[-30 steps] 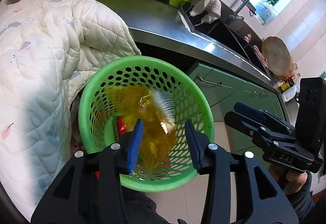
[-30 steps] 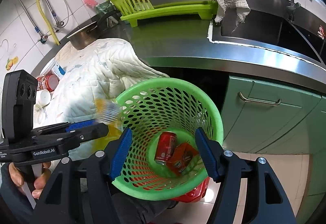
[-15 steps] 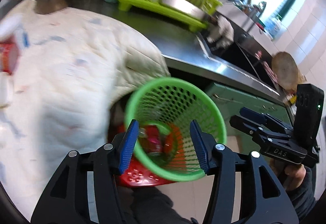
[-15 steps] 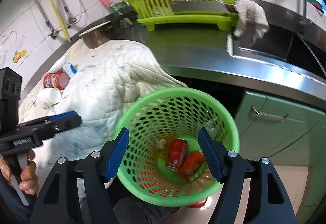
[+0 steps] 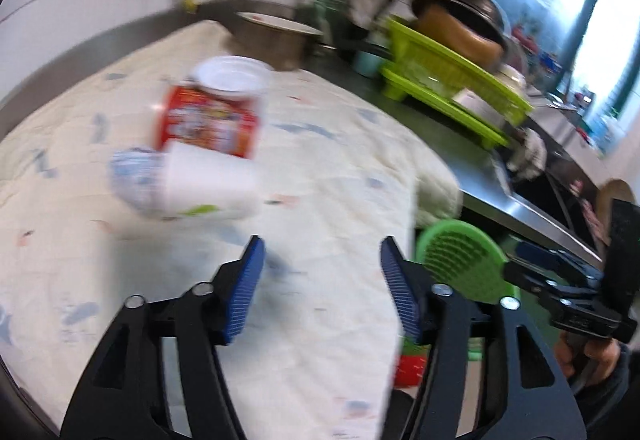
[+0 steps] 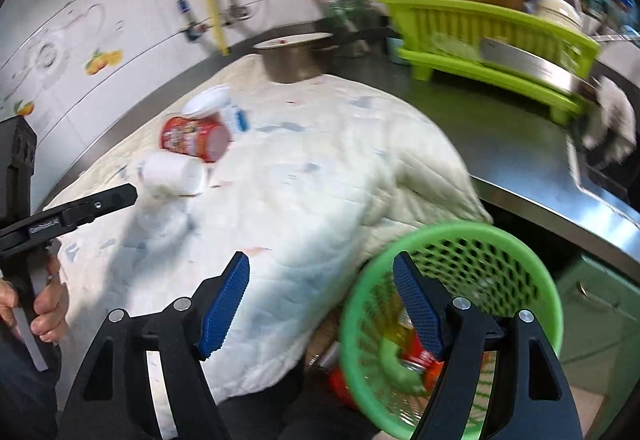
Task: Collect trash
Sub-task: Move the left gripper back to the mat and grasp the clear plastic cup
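Two pieces of trash lie touching on the quilt (image 6: 320, 191) at upper left in the right wrist view: a red cup (image 6: 196, 137) and a white cup (image 6: 172, 173). The green basket (image 6: 460, 240) sits at lower right. The left gripper (image 5: 320, 288) and right gripper (image 6: 320, 304) are both released and empty, their jaws having just been opening. Grabbing one cup could roll the other off the soft quilt.

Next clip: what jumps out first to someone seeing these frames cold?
The bright green basket below the counter edge, already holding a red can and yellow wrapper. Then the red-and-white cup and white paper cup lying side by side on the quilted cloth, ahead of both empty, open grippers.
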